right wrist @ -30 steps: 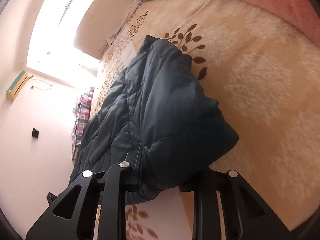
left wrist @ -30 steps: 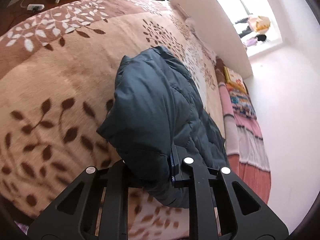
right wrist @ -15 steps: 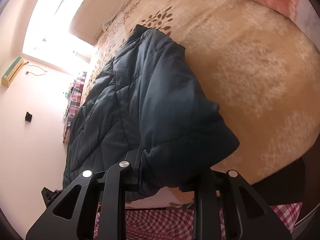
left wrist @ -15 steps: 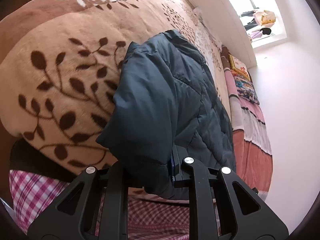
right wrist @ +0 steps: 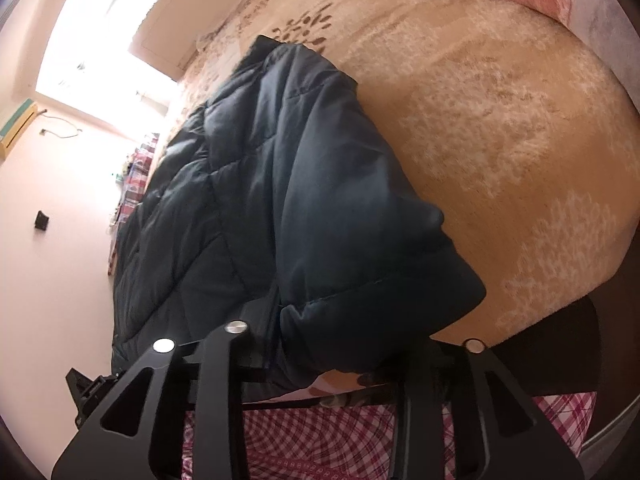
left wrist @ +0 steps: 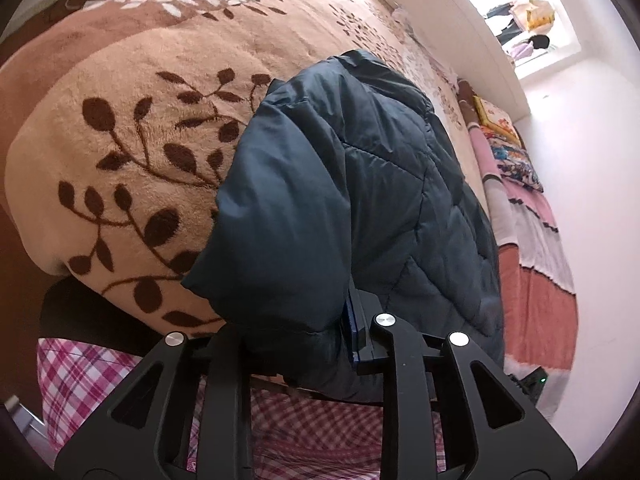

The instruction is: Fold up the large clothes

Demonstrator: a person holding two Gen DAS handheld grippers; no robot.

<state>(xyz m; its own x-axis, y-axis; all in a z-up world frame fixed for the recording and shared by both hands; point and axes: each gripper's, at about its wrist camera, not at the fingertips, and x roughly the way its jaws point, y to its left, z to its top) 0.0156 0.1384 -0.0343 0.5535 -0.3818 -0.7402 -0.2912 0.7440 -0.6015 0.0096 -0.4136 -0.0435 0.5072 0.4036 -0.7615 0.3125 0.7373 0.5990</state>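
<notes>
Fingers of my left gripper [left wrist: 296,344] and my right gripper [right wrist: 328,356] were each clamped on an edge of the dark quilted jacket [left wrist: 360,200], which lay draped over the leaf-patterned blanket [left wrist: 140,152] at the bed's edge.

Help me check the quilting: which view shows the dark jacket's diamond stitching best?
The left wrist view: the jacket is evenly lit, and the stitch lines read crisply right of the smooth panel. The right wrist view shows the same quilting, darker against window glare, so the lines are fainter.
</notes>
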